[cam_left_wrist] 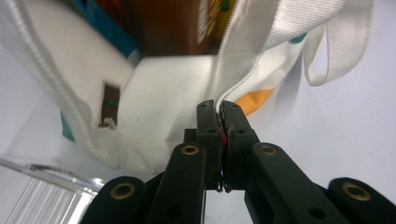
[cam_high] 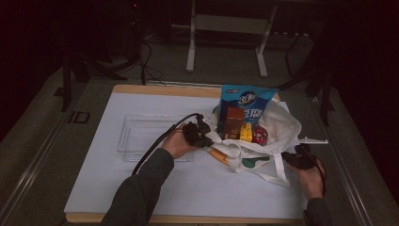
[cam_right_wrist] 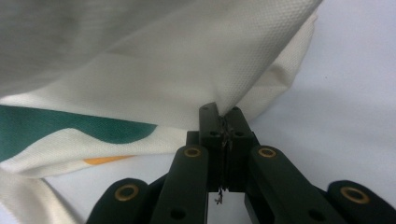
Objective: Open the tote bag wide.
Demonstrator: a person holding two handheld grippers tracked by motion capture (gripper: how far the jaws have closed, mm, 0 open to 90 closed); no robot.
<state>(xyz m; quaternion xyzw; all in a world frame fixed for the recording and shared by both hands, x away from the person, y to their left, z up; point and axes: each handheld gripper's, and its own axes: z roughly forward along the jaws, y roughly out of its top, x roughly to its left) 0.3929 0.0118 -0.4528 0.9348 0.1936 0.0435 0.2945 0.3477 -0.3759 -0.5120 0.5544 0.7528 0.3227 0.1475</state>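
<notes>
Both grippers, left gripper and right gripper, pinch the soft, floppy tote bag at right of centre by its hem, likely the firmest hold.

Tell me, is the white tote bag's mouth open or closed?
Open: the white tote bag gapes, showing the blue snack packet and brown box inside.

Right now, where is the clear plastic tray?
In the high view the clear plastic tray lies left of the white tote bag, just beyond the left gripper.
</notes>
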